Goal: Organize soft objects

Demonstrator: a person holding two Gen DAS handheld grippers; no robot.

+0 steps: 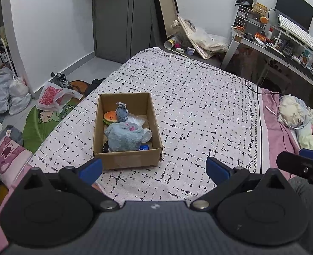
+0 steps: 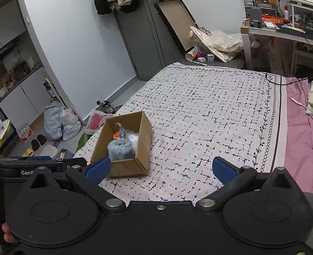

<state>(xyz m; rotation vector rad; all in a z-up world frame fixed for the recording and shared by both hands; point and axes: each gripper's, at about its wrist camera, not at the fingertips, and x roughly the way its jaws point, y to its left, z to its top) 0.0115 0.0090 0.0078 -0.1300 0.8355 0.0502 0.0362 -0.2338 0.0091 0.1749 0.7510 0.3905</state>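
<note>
A brown cardboard box (image 1: 126, 159) stands on the bed's black-and-white patterned blanket (image 1: 198, 106). Inside lie a fluffy light-blue plush (image 1: 124, 137), a burger-shaped plush (image 1: 110, 117), a small grey-blue plush (image 1: 122, 111) and a clear plastic bag. My left gripper (image 1: 154, 169) is open and empty, just in front of the box. My right gripper (image 2: 161, 167) is open and empty, to the right of the box (image 2: 124, 169), which also shows the blue plush (image 2: 120, 149). The right gripper's tip (image 1: 302, 165) shows at the left wrist view's right edge.
A pink sheet and rumpled bedding (image 1: 300, 116) lie at the right. A black cable (image 1: 262, 92) crosses the blanket's far right. Bags (image 1: 10, 93), shoes and a green mat (image 1: 41, 123) cover the floor at the left. A cluttered desk (image 1: 283, 48) stands beyond the bed.
</note>
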